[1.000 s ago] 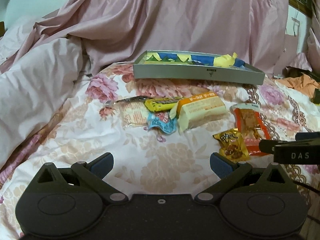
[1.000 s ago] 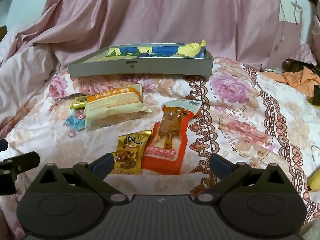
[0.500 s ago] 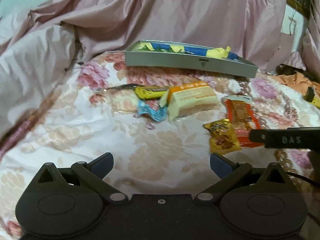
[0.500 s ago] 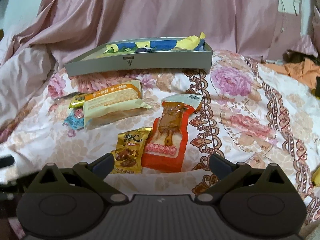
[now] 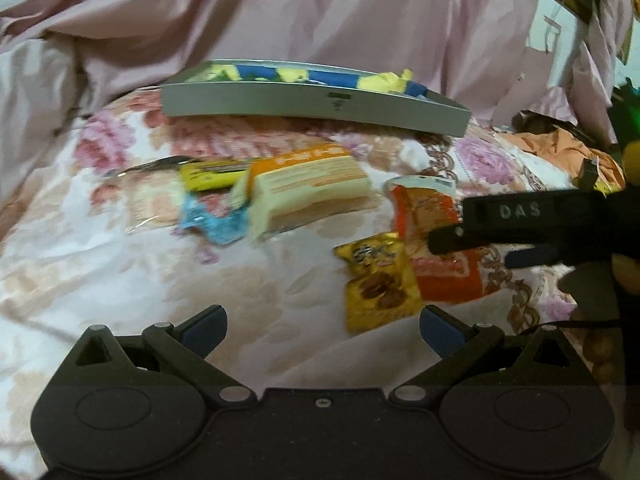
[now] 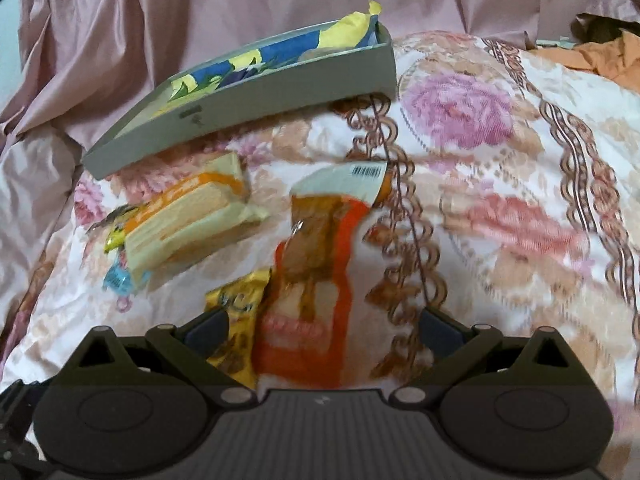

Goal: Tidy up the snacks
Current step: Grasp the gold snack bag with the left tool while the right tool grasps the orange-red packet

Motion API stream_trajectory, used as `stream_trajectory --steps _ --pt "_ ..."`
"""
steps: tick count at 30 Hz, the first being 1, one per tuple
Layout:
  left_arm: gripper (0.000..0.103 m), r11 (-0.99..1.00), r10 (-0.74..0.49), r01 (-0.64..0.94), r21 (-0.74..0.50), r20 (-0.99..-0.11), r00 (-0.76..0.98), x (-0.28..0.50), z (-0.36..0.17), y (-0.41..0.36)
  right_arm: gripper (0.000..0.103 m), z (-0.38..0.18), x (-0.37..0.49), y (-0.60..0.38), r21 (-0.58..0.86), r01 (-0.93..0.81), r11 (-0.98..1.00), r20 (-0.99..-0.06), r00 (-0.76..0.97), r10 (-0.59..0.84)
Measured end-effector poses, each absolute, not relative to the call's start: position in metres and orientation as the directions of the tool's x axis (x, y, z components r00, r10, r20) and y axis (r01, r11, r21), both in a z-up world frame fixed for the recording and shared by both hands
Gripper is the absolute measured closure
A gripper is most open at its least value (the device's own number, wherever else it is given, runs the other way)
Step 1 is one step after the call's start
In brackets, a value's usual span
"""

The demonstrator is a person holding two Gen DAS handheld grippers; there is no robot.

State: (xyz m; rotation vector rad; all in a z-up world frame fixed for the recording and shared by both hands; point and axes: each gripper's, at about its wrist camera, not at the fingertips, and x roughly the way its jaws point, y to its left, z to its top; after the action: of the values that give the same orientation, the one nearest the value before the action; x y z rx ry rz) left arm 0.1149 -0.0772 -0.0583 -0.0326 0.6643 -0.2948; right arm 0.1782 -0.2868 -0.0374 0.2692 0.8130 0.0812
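A grey tray (image 5: 312, 108) (image 6: 240, 108) lined with blue and yellow wrappers sits at the back of the floral bedspread. In front of it lie a cream-and-orange cake pack (image 5: 308, 192) (image 6: 188, 224), a yellow bar (image 5: 212, 172), a blue candy (image 5: 212, 224), a clear cracker pack (image 5: 148, 204), a gold packet (image 5: 376, 280) (image 6: 236, 320) and a red-orange packet (image 5: 436, 248) (image 6: 316, 280). My left gripper (image 5: 322, 320) is open above bare bedspread, left of the gold packet. My right gripper (image 6: 322, 328) (image 5: 472, 250) is open low over the red-orange packet, which lies between its fingers.
Pink bedding (image 5: 280, 20) is heaped behind the tray and along the left side. Crumpled orange cloth (image 5: 560, 148) (image 6: 600, 56) lies at the far right. The bedspread (image 6: 520, 220) to the right of the snacks is bare and soft.
Both grippers moved forward toward the snacks. The right gripper dropped and tilted over the red-orange packet. Both stay open, and the snacks have not shifted.
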Motion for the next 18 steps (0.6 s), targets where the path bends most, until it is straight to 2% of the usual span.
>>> stream_trajectory --steps 4,10,13,16,17,18 --pt "0.001 0.951 -0.296 0.286 -0.117 -0.615 0.731 0.136 -0.064 -0.096 0.003 -0.034 0.200 -0.294 0.258 -0.012 0.966 -0.688 0.700 0.193" --pt "0.001 0.938 -0.323 0.321 -0.126 -0.648 0.689 0.169 -0.075 -0.117 0.022 -0.045 0.233 -0.290 0.265 -0.050 0.963 -0.707 0.669 0.229" --pt "0.006 0.932 -0.331 0.341 -0.119 -0.662 0.673 0.180 -0.080 -0.125 0.028 -0.049 0.241 -0.292 0.280 -0.038 0.959 -0.717 0.656 0.236" --pt "0.013 0.934 -0.321 0.342 -0.108 -0.673 0.666 0.189 -0.083 -0.130 0.042 -0.047 0.242 -0.295 0.291 -0.036 0.956 -0.715 0.656 0.242" --pt "0.015 0.939 -0.307 0.330 -0.099 -0.676 0.670 0.190 -0.084 -0.131 0.050 -0.047 0.242 -0.297 0.300 -0.034 0.953 -0.714 0.654 0.248" --pt "0.017 0.943 -0.295 0.319 -0.094 -0.677 0.674 0.191 -0.084 -0.131 0.052 -0.047 0.242 -0.298 0.304 -0.031 0.952 -0.716 0.652 0.250"
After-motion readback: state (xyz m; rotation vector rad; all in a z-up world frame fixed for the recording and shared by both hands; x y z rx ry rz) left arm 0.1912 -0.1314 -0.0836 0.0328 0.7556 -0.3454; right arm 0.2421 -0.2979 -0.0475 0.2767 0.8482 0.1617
